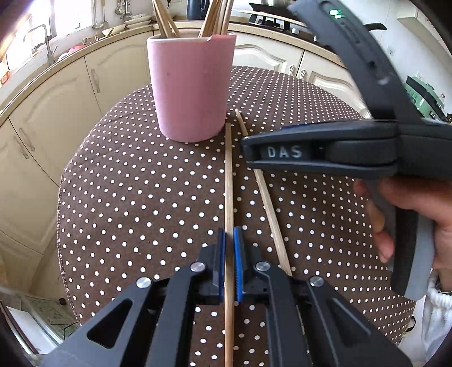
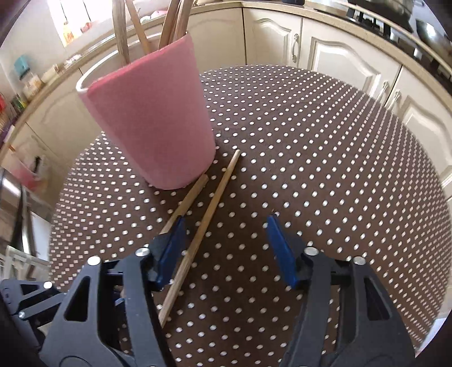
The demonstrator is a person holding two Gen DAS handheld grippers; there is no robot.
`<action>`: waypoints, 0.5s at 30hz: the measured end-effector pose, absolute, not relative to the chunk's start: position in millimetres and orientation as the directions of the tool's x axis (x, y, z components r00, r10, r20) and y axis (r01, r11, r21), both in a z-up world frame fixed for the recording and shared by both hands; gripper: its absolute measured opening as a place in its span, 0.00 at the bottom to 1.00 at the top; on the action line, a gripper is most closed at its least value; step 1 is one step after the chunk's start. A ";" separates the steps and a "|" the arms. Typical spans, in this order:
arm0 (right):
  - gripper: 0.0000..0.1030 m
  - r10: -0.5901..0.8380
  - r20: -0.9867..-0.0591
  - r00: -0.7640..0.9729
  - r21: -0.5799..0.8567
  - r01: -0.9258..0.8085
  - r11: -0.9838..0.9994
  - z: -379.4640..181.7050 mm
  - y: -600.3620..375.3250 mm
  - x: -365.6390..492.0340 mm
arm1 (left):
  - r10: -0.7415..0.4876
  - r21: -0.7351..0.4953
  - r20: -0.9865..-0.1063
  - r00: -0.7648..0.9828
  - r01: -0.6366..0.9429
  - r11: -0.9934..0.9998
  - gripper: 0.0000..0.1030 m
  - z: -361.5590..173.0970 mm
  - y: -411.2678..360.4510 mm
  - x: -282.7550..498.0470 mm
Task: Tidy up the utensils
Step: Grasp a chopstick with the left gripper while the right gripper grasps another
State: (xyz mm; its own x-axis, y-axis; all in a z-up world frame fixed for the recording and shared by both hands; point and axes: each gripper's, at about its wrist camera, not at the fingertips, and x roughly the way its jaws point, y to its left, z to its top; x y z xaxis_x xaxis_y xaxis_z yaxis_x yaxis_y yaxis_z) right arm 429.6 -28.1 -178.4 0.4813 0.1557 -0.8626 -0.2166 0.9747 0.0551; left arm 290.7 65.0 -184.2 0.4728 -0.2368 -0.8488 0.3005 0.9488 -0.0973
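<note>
Chopstick (image 1: 229,197) between left hand-held gripper (image 1: 229,245) pads

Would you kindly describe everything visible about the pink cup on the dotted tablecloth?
The pink cylindrical cup looks matte, perhaps ceramic or plastic, tapering slightly toward its base, with a pale inner rim. It stands upright on the brown white-dotted tablecloth and holds several wooden chopsticks leaning outward. Two loose wooden chopsticks lie beside its base; whether the nearer one touches it is unclear. Neither gripper touches the cup.
</note>
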 end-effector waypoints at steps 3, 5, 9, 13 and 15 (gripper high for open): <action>0.38 0.126 -0.869 0.478 0.003 -0.251 0.968 -178.8 -20.6 433.5 | -0.240 -0.102 -0.848 0.473 0.299 0.949 0.06 -185.0 62.9 295.6; 0.26 0.129 -0.877 0.464 0.000 -0.269 0.963 -177.9 -20.3 435.4 | -0.237 -0.098 -0.850 0.471 0.299 0.949 0.06 -185.3 62.2 300.5; 0.13 0.146 -0.898 0.416 0.007 -0.318 0.948 -174.7 -26.2 439.8 | -0.228 -0.098 -0.860 0.457 0.291 0.952 0.07 -185.4 58.5 315.9; 0.11 0.182 -0.913 0.365 0.046 -0.353 0.935 -173.5 -42.1 439.3 | -0.222 -0.091 -0.866 0.449 0.295 0.951 0.07 -181.9 49.9 331.8; 0.10 0.201 -0.919 0.340 0.068 -0.365 0.928 -173.1 -49.8 437.4 | -0.213 -0.084 -0.870 0.445 0.291 0.953 0.07 -181.4 46.1 340.2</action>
State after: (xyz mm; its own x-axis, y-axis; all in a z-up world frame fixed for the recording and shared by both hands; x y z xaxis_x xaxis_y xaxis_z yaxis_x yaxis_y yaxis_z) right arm 437.4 -49.8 -173.1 0.3404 0.2010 -0.9186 -0.3652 0.9284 0.0678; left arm 340.2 46.1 -181.4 0.4454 -0.2131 -0.8696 0.2912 0.9529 -0.0844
